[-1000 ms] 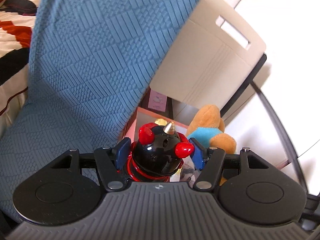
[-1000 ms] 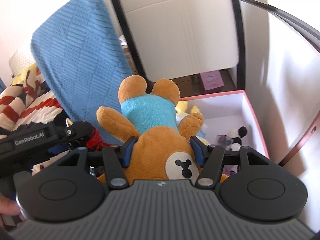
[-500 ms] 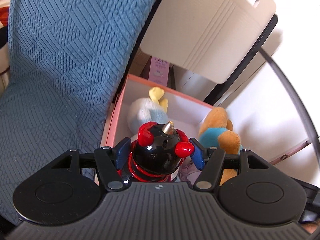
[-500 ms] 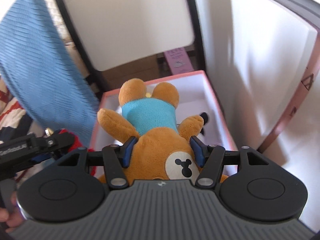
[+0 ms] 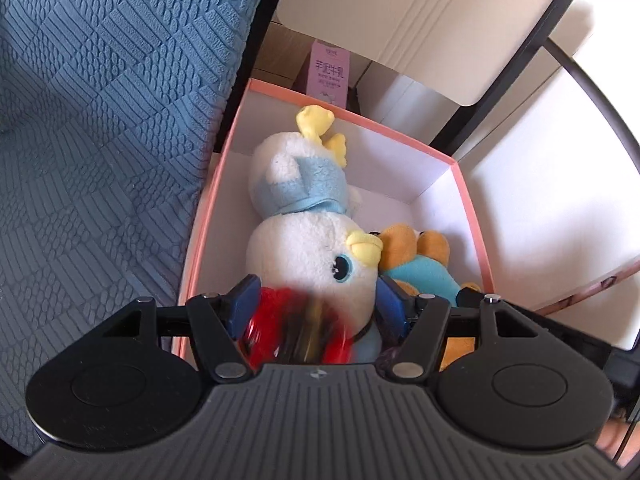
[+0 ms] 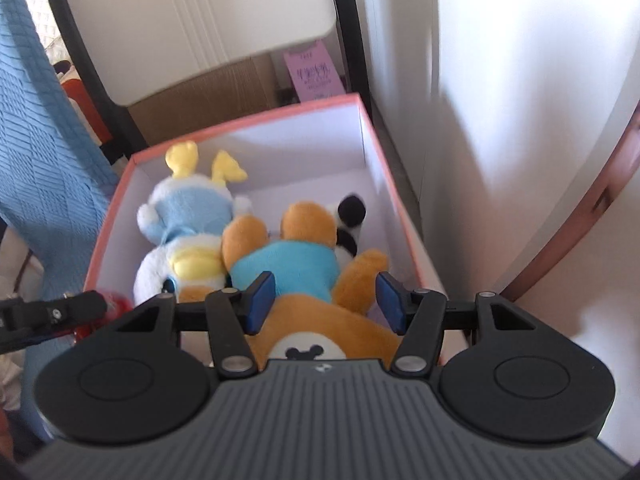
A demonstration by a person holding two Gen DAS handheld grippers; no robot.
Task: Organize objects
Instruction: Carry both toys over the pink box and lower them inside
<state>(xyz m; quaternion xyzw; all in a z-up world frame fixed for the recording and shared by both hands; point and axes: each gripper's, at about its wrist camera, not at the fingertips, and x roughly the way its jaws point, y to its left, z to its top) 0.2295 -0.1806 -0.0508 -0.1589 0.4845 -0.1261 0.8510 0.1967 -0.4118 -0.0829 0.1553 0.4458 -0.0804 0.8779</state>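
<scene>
A pink-rimmed white box (image 5: 472, 216) (image 6: 384, 168) holds a white duck plush (image 5: 304, 216) (image 6: 188, 216) and a black-and-white plush (image 6: 350, 220). My left gripper (image 5: 314, 306) is over the box's near left corner, jaws spread wide; a blurred red-and-black toy (image 5: 296, 328) sits loose between them, dropping. My right gripper (image 6: 324, 300) has its jaws spread too, and the orange bear in a blue shirt (image 6: 296, 268) (image 5: 420, 264) lies between them, head down in the box.
A blue quilted cover (image 5: 100, 120) hangs to the left of the box. A beige chair back with a black frame (image 6: 192, 28) stands behind it. A pink carton (image 5: 328, 72) sits beyond the box. A white wall (image 6: 500, 120) is on the right.
Both grippers moved forward and down over the box. Both jaws opened: the red-and-black toy slips down from the left, and the bear sinks into the box from the right.
</scene>
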